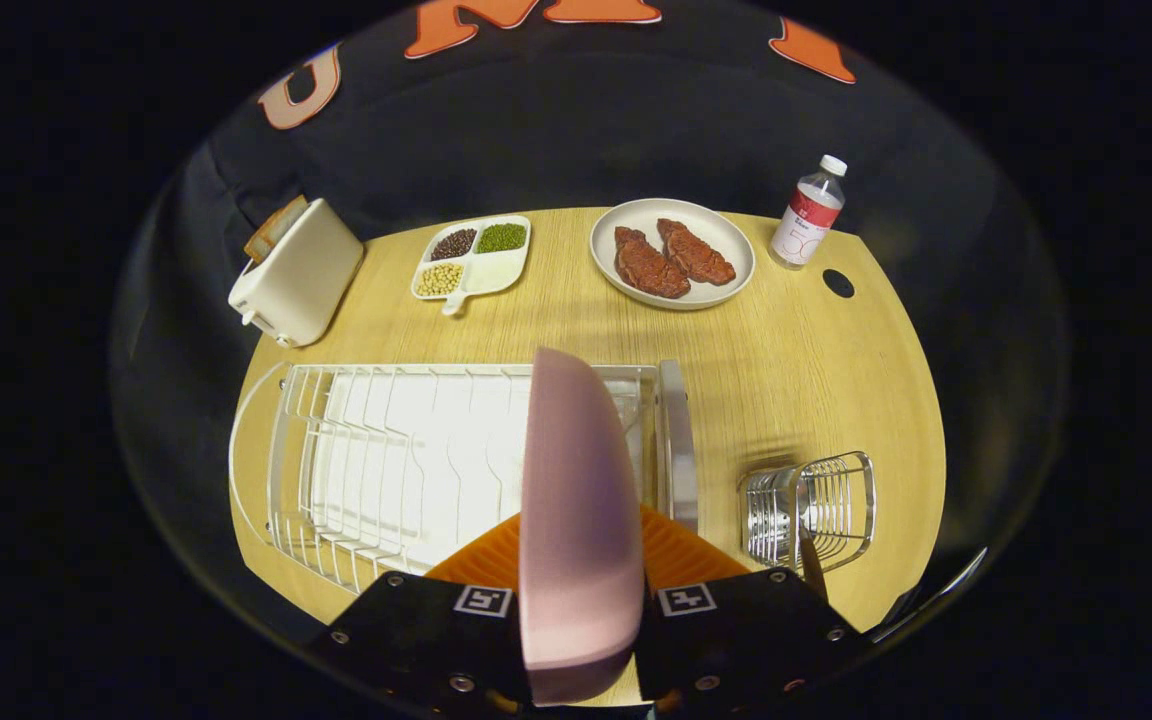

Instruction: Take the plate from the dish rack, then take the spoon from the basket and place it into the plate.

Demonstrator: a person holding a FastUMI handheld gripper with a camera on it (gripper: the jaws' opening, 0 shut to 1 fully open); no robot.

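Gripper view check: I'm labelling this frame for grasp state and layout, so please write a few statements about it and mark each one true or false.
1. The pink plate stands on edge between the tool's fingers, which press on it from both sides. True.
2. The white plate beyond the dish rack holds two pieces of meat. True.
3. The toaster is empty. False: a slice of bread sticks out of its top.
4. The wire basket sits inside the dish rack. False: it stands on the table beside the rack.
5. The water bottle lies on its side. False: it stands upright near the white plate.
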